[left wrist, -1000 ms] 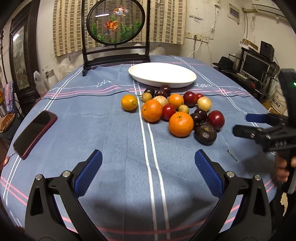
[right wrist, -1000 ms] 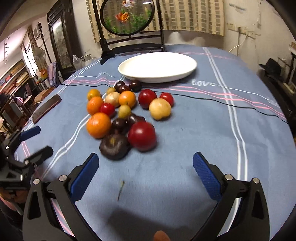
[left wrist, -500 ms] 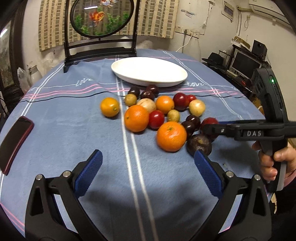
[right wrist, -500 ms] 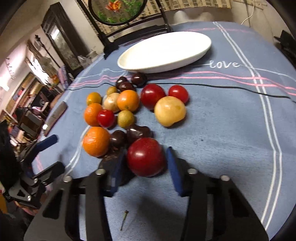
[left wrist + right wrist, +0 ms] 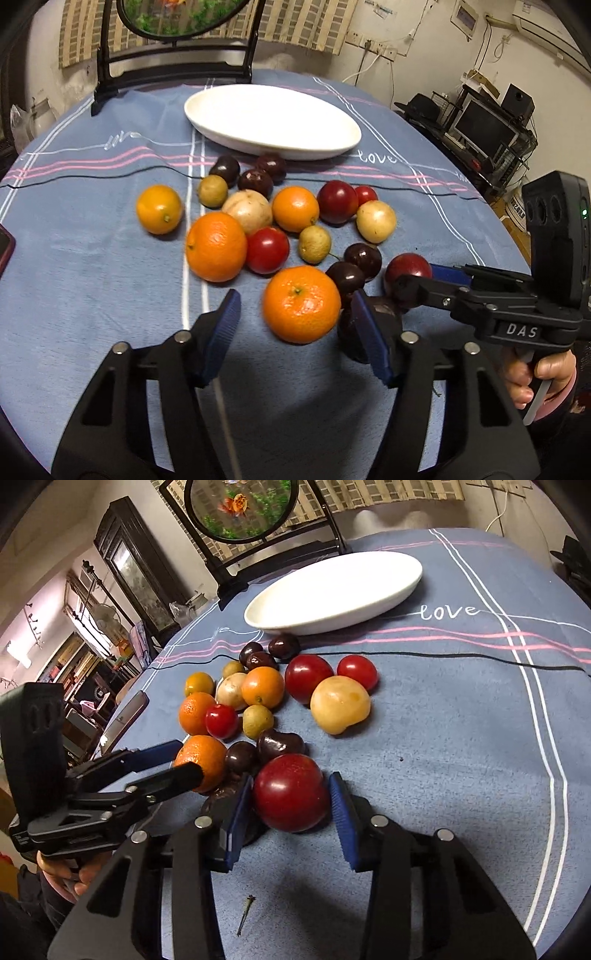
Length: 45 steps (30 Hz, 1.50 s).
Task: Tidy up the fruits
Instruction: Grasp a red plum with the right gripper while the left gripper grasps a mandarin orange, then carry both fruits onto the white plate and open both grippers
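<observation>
A pile of oranges, red, dark and yellow fruits lies on the blue tablecloth in front of a white oval plate [image 5: 273, 118], which also shows in the right wrist view [image 5: 332, 590]. My left gripper [image 5: 295, 325] is open, its pads either side of an orange [image 5: 301, 304] with a gap on the left. My right gripper [image 5: 291, 805] stands close around a big red fruit [image 5: 291, 794], the pads at or near its sides on the cloth. The red fruit also shows in the left wrist view [image 5: 408, 267]. A dark fruit [image 5: 373, 317] lies between the two grippers.
A phone [image 5: 5, 247] lies at the table's left edge. A black framed fish screen [image 5: 177, 40] stands behind the plate. A small stem [image 5: 245, 910] lies on the cloth near me. A desk with a monitor [image 5: 484, 129] stands at the right.
Both grippers moved forward into the pile. The left jaws narrowed around the orange. The right jaws closed in further on the big red fruit.
</observation>
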{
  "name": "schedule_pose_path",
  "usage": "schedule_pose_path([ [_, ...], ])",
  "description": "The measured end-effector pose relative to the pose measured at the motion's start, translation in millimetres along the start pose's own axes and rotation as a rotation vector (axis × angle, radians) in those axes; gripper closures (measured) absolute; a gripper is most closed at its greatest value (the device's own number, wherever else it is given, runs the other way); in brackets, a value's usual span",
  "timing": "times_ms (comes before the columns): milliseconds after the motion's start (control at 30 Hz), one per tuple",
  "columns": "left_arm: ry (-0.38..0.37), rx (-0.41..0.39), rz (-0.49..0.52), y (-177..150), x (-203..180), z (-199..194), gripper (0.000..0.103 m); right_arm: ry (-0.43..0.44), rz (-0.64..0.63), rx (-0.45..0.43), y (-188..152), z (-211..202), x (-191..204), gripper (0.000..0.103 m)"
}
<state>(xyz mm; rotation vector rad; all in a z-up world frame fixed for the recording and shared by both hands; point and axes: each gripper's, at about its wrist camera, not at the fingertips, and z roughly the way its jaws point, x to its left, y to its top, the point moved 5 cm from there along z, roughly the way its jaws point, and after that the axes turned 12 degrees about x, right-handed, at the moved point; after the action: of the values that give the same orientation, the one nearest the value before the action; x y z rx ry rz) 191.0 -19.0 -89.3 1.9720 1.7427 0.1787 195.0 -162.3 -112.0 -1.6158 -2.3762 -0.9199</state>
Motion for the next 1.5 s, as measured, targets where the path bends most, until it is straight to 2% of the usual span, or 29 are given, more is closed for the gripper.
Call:
schedule_pose_path([
  [100,-0.027,0.027,-0.016,0.2,1.4,8.3,0.056,0.006,0.005,-0.006,0.3,-1.1,-0.5,0.060],
  [367,-0.042,0.014,-0.020,-1.1,2.0,9.8,0.057,0.005,0.011,-0.015,0.5,-2.4,-1.0,0.060],
  [500,-0.073,-0.016,-0.020,2.4,7.6,-8.3,0.057,-0.007,0.004,-0.031,4.8,-10.0,1.9,0.060],
  [600,-0.066,-0.064,0.005,34.7,13.6,-28.5,0.057,-0.036,-0.025,-0.067,28.6,-22.5,5.7,0.060],
  [667,-0.049,-0.086,0.024,61.8,17.6,-31.7,0.057,-0.080,-0.033,-0.125,59.2,-30.0,3.5,0.060],
  [800,-0.028,-0.055,0.013,131.9,32.6,-6.0,0.057,-0.147,-0.013,-0.175,117.9,-17.7,-10.8,0.060],
  [933,0.050,0.009,-0.004,187.9,46.5,37.2,0.057,-0.206,0.025,-0.151,164.3,16.9,-35.5,0.060],
  [1033,0.072,0.056,-0.017,205.7,54.4,62.4,0.057,-0.188,0.066,-0.101,182.3,42.9,-52.0,0.060],
  [1133,0.092,0.076,-0.028,214.6,59.5,74.0,0.057,-0.186,0.069,-0.094,190.1,51.4,-58.9,0.060],
  [1167,0.095,0.079,-0.034,216.6,61.0,75.0,0.053,-0.181,0.069,-0.092,191.0,53.0,-59.9,0.057],
  [1200,0.090,0.078,-0.040,217.0,63.2,75.4,0.034,-0.166,0.070,-0.085,191.2,53.5,-60.4,0.051],
  [1233,0.081,0.063,-0.055,215.9,64.1,70.2,0.025,-0.161,0.075,-0.083,188.6,51.2,-59.2,0.050],
  [1267,0.074,0.036,-0.066,213.5,63.3,61.6,0.020,-0.155,0.075,-0.088,186.0,44.4,-55.8,0.043],
  [1400,0.075,-0.054,-0.050,187.4,53.4,14.1,0.010,-0.166,0.024,-0.142,168.5,9.0,-33.0,0.040],
  [1500,0.108,-0.122,-0.042,152.5,49.6,-18.0,0.002,-0.169,-0.031,-0.162,135.4,-14.0,-12.5,0.040],
])
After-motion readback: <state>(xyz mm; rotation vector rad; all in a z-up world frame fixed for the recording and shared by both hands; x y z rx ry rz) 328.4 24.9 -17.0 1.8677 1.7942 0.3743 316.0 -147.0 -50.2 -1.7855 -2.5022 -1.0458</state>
